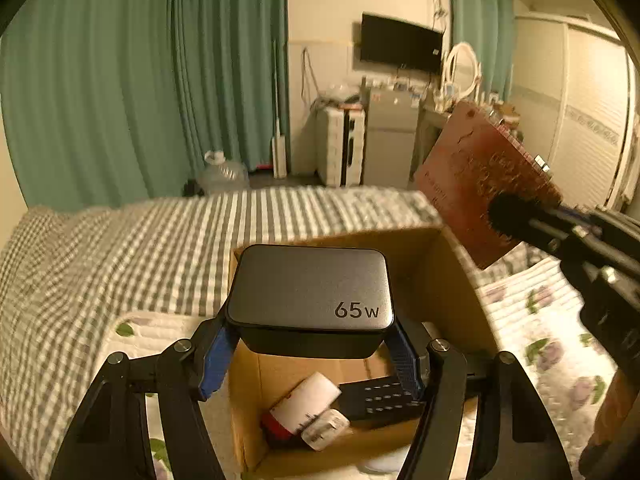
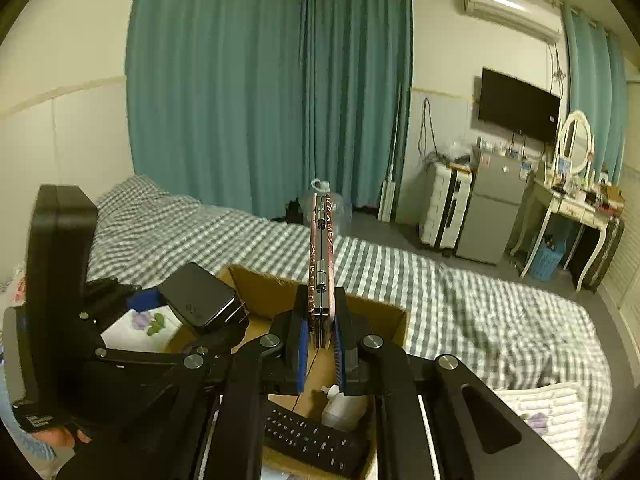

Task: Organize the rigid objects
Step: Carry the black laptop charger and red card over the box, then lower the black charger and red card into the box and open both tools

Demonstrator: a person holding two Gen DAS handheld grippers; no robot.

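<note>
My left gripper is shut on a dark grey 65W charger and holds it over an open cardboard box on the bed. My right gripper is shut on a thin red patterned case, held on edge above the same box; the case also shows at the right of the left wrist view. The charger shows in the right wrist view. Inside the box lie a white bottle with a red cap, a small white plug and a black remote.
The box sits on a bed with a grey checked cover and a floral quilt. Teal curtains, a suitcase, a small fridge and a dressing table stand beyond the bed.
</note>
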